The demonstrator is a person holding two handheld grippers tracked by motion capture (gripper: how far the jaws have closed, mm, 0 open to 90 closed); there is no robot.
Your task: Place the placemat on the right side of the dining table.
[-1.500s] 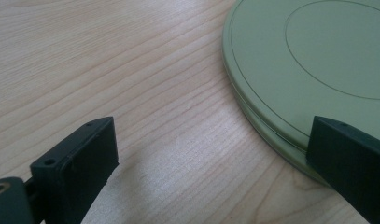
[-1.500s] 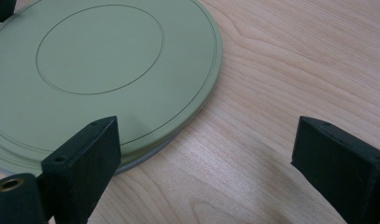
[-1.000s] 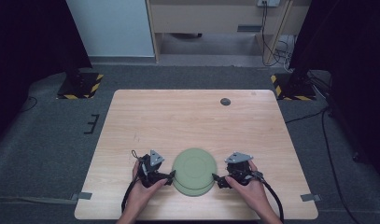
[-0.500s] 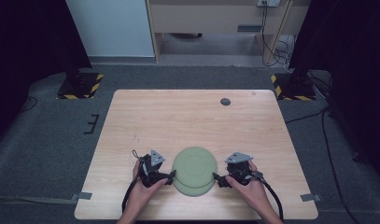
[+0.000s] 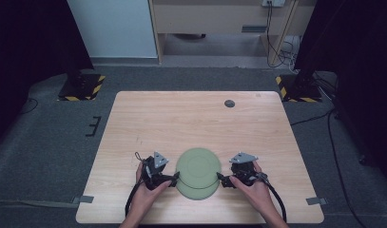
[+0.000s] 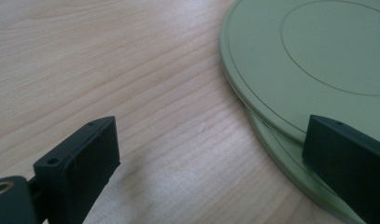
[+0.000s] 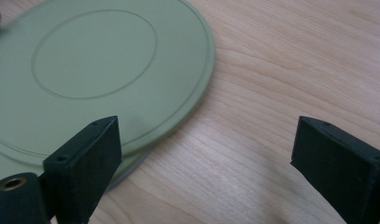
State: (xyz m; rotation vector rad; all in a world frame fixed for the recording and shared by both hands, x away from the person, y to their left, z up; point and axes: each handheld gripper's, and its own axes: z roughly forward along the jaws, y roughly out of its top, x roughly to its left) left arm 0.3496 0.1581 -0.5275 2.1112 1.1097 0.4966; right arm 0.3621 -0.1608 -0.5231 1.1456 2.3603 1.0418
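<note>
No lettering, label, brand or number can be read anywhere — not on the green plates (image 5: 198,172), not on the tabletop (image 5: 191,118) — and the striped floor markings carry no words.

The high view looks down from above on the whole light wooden worktop (image 5: 200,123); both gripper views look close and low at the round green stacked plates (image 5: 198,172) near its lower edge.

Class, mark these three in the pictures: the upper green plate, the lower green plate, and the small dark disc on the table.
upper green plate (image 5: 198,164), high view, its flat centre.
lower green plate (image 5: 199,193), high view, its near rim.
small dark disc (image 5: 229,103), high view, its middle.
</note>
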